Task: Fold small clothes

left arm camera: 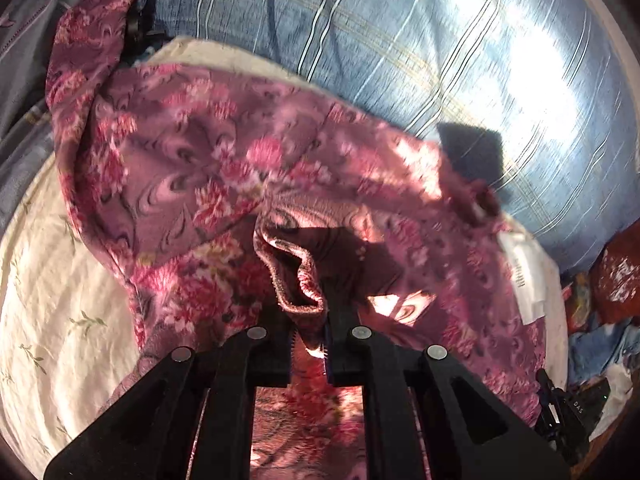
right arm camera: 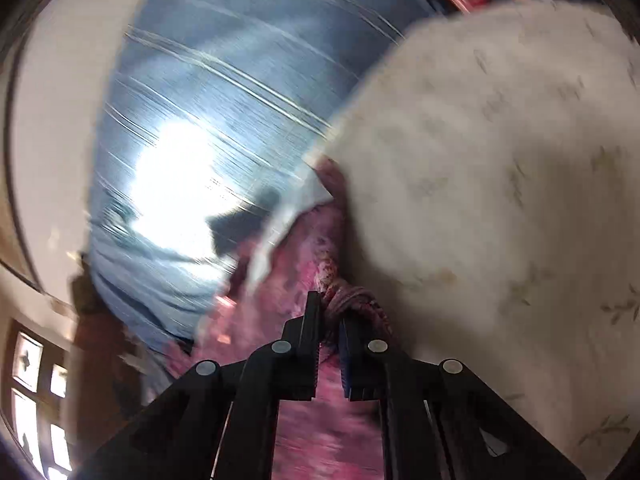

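Observation:
A pink and purple floral garment (left arm camera: pixel 192 168) lies spread over a cream sheet (left arm camera: pixel 48 280) with a small leaf print. My left gripper (left arm camera: pixel 306 304) is shut on a bunched hem of the garment. A white label (left arm camera: pixel 524 276) shows on the garment's right side. In the right wrist view the picture is blurred by motion. My right gripper (right arm camera: pixel 330 316) is shut on a twisted edge of the same garment (right arm camera: pixel 304 248), lifted beside the cream sheet (right arm camera: pixel 500 180).
A blue striped bedcover (left arm camera: pixel 400 32) with a bright sun patch lies behind the sheet and shows in the right wrist view (right arm camera: pixel 224 80). Red and blue clutter (left arm camera: pixel 612 280) sits at the right. A window (right arm camera: pixel 36 400) is at the lower left.

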